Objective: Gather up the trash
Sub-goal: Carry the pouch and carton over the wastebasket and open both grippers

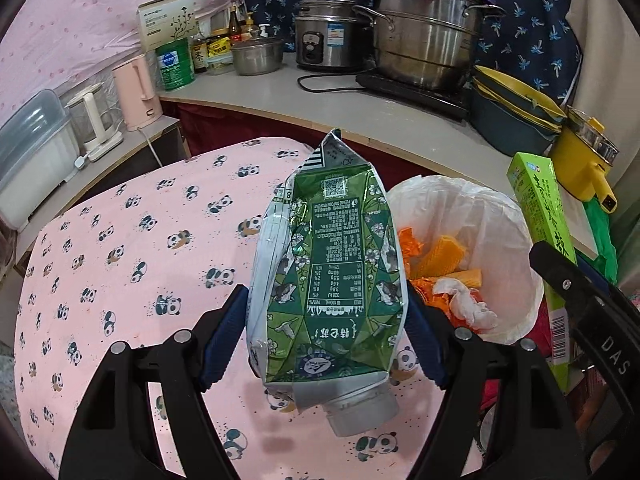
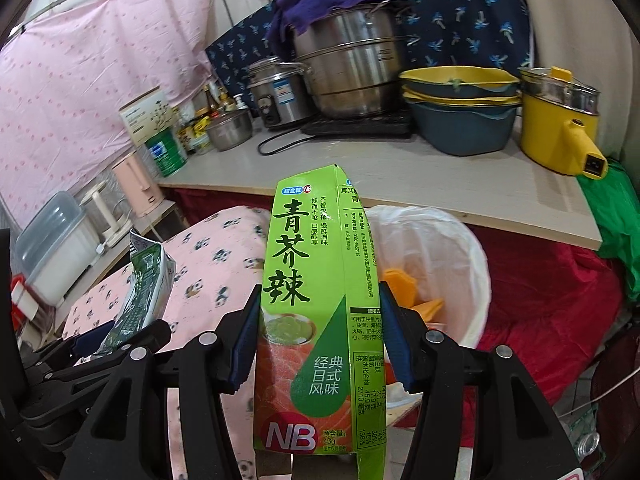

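My left gripper (image 1: 326, 336) is shut on a crumpled green and white drink carton (image 1: 328, 280), cap end towards the camera, held above the pink panda cloth (image 1: 120, 260). My right gripper (image 2: 318, 332) is shut on a tall lime-green wasabi box (image 2: 312, 300). Just beyond both stands a bin lined with a white bag (image 1: 500, 224) (image 2: 452, 240), holding orange wrappers (image 1: 440, 260) and crumpled tissue. In the left wrist view the wasabi box (image 1: 540, 216) and the right gripper show at the right edge. In the right wrist view the carton (image 2: 146, 276) and the left gripper show at the lower left.
A counter (image 1: 360, 116) behind the bin carries a large steel pot (image 1: 424, 40), a rice cooker (image 1: 326, 36), bowls (image 2: 460, 120), a yellow electric pot (image 2: 560, 128), bottles and a green tin. A pink kettle (image 1: 136, 92) and a plastic container (image 1: 32, 152) stand at left. Red cloth (image 2: 540, 300) lies right of the bin.
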`<state>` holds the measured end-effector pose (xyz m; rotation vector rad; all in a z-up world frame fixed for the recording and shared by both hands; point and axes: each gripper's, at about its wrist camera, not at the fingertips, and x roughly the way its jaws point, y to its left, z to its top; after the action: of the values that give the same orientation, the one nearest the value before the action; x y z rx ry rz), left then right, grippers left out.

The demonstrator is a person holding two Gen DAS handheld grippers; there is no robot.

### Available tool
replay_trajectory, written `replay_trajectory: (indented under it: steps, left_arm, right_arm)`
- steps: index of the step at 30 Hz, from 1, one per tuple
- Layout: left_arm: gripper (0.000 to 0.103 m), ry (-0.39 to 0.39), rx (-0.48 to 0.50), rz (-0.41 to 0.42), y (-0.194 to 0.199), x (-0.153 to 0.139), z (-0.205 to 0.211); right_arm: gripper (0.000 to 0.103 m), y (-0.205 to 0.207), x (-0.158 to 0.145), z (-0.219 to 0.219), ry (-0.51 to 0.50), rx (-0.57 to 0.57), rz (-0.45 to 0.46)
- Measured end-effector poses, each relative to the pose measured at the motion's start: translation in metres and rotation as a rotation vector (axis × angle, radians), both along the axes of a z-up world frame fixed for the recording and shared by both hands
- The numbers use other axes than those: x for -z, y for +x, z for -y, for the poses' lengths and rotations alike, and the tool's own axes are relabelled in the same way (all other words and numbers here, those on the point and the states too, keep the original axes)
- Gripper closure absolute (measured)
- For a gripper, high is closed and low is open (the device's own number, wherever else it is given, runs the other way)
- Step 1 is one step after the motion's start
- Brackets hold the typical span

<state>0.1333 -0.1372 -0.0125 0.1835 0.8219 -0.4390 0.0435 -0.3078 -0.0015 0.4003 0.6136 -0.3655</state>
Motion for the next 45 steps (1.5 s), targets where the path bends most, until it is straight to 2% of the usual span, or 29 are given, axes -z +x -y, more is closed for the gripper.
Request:
replay_trajectory:
  steps: [10, 17, 18, 20, 23, 28, 36, 45]
  left_arm:
    - [0.032, 0.035, 0.114, -0.023, 0.003, 0.013, 0.067]
    - [0.031, 0.051, 0.182, -0.023, 0.011, 0.022, 0.105]
    - [0.03, 0.048, 0.183, -0.018, 0.011, 0.022, 0.109]
    - [0.018, 0.043, 0.173, -0.007, 0.013, 0.02, 0.113]
    - [0.015, 0.021, 0.166, 0.004, 0.014, 0.017, 0.114]
    - [0.015, 0.038, 0.142, 0.01, 0.019, 0.02, 0.107]
    - [0.015, 0.023, 0.064, 0.013, 0.031, 0.02, 0.079]
    - [0.015, 0.02, 0.022, 0.024, 0.036, 0.018, 0.059]
  right_arm:
    - [0.05, -0.023, 0.014, 0.057, 0.036, 0.12, -0.009]
    - [0.05, -0.025, 0.026, 0.076, 0.049, 0.158, -0.027]
    - [0.05, -0.024, 0.027, 0.078, 0.05, 0.159, -0.031]
    - [0.05, -0.023, 0.029, 0.08, 0.05, 0.16, -0.035]
    - [0.05, -0.02, 0.03, 0.083, 0.05, 0.161, -0.036]
    - [0.05, -0.014, 0.03, 0.083, 0.048, 0.151, -0.037]
    - [0.05, 0.003, 0.031, 0.077, 0.044, 0.114, -0.044]
    - [0.05, 0.028, 0.031, 0.068, 0.021, 0.07, -0.057]
